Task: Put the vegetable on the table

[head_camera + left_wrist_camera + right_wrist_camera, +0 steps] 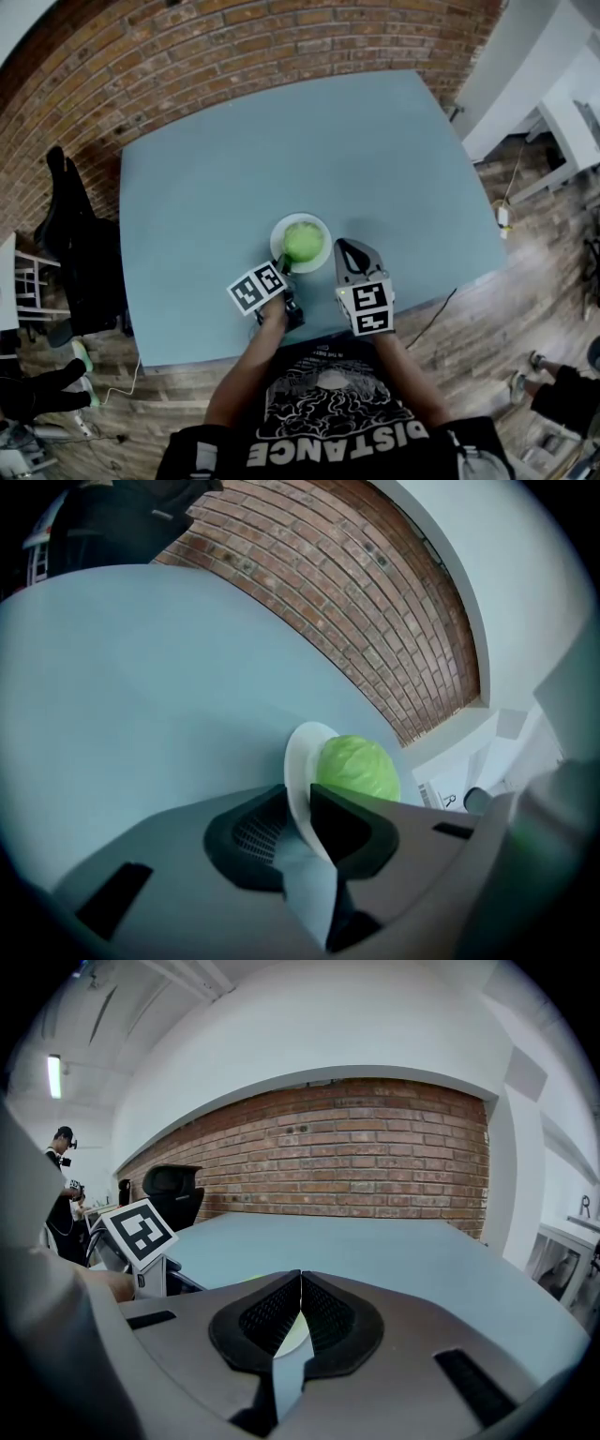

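Note:
A pale green cabbage [304, 241] sits on a white plate [320, 222] near the front edge of the blue table [281, 141]. My left gripper [284, 265] is shut on the plate's near left rim. In the left gripper view the plate [300, 771] stands edge-on between the jaws [302, 822], with the cabbage [356, 768] just behind. My right gripper [349, 248] rests just right of the plate, shut with nothing in it. In the right gripper view [300, 1283] a sliver of plate shows below the closed pads.
A brick wall [234, 37] runs behind the table. A black chair [75, 244] stands at the left edge, and white furniture [553, 94] at the far right. A cable [436, 314] hangs off the front right. A person [61, 1176] stands far left.

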A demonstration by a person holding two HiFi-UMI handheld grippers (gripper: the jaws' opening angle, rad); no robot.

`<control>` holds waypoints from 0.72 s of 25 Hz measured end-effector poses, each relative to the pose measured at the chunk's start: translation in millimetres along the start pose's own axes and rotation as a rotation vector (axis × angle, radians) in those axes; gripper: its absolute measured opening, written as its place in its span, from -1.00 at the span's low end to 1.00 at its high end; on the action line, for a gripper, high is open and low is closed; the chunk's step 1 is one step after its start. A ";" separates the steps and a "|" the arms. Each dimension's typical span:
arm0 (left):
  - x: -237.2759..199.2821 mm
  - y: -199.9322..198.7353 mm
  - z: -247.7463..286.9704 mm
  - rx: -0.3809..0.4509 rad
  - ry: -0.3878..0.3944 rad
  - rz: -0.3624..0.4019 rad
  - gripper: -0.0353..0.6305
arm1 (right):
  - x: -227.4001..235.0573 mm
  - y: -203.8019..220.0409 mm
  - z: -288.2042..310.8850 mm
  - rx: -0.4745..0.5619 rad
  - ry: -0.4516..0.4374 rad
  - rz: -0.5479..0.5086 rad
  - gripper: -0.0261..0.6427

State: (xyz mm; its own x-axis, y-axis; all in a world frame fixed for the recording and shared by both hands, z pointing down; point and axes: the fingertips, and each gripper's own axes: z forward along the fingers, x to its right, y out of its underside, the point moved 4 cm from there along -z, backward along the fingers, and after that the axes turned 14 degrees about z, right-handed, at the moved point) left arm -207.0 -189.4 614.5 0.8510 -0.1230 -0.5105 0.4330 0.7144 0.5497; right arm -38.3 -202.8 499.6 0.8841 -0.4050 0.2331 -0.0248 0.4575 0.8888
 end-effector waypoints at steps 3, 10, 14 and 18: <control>-0.4 -0.4 -0.1 -0.004 -0.018 0.021 -0.70 | -0.2 0.4 -0.3 -0.002 -0.001 -0.002 -0.90; 1.2 -1.9 -0.8 -0.021 -0.072 0.075 -0.69 | 3.1 1.7 -1.7 -0.015 -0.004 -0.001 -0.90; 2.6 -2.6 -1.1 -0.026 -0.114 0.128 -0.67 | 4.6 3.5 -3.0 -0.022 -0.015 -0.006 -0.90; 3.0 -4.4 -2.3 -0.023 -0.174 0.183 -0.66 | 7.4 5.0 -6.3 -0.035 -0.028 -0.014 -0.90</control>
State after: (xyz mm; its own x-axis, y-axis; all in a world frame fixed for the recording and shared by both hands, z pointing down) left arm -207.0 -191.3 609.0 0.9539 -0.1052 -0.2811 0.2616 0.7508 0.6066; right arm -28.9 -198.6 503.2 0.8711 -0.4331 0.2317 0.0047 0.4791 0.8777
